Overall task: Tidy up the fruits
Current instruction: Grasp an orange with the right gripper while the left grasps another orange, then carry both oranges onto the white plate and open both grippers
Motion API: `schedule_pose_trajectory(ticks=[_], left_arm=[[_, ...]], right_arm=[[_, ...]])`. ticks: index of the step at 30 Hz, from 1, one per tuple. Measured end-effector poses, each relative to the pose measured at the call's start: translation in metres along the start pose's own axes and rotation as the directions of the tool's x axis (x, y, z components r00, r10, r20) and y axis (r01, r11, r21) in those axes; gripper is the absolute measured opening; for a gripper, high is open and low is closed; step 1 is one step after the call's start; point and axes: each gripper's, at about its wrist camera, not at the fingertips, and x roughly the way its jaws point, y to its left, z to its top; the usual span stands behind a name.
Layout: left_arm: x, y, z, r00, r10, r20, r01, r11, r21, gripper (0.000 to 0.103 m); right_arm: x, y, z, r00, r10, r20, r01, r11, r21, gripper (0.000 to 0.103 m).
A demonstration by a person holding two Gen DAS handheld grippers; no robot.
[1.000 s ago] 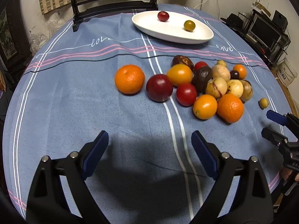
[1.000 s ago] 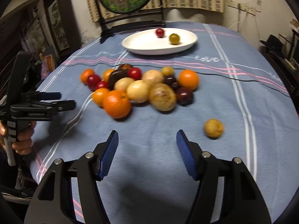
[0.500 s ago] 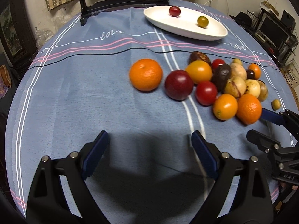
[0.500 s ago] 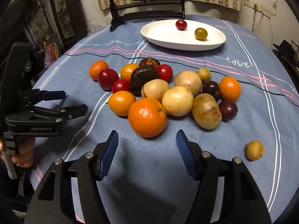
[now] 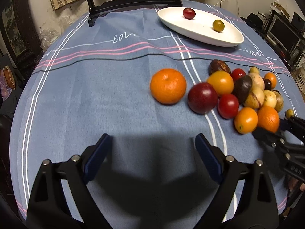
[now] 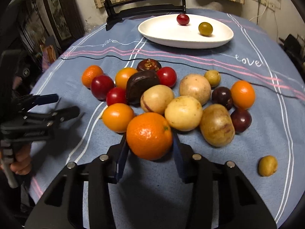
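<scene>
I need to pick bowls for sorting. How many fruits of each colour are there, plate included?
Orange fruits: 5
Red fruits: 4
Dark brown or purple fruits: 4
Large tan fruits: 4
Small yellow-green fruits: 3
Total: 20

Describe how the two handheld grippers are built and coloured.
Both the left gripper and right gripper are matte black angular frames with silver screw heads and flat dark-blue pads on the fingers. A bare hand grips the left one's handle.
</scene>
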Motion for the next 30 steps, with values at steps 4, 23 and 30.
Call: schedule_pose_trajectory(ticks=[4,23,30], left_arm=[[0.008,0.003,0.014,1.000,0.004,-0.004,-0.004,1.000,-0.005,0.091],[0.031,-0.007,0.050,0.999,-0.038,0.001,0.038,0.997,0.072,0.041],[0.028,-0.005,0.047,0.999,-0.033,0.015,0.031,0.996,0.084,0.044]], right_arm=[[-0.011,-0.006,-0.010,1.000,0.019,0.010,-0.019,1.000,0.011,0.044],[-0.037,-0.022,-0.027,0.997,0.075,0.029,-0.076,0.997,0.026,0.044],[-0.037,-0.028,-0.031,0.997,0.073,0.020,-0.074,0.996,0.041,0.044]])
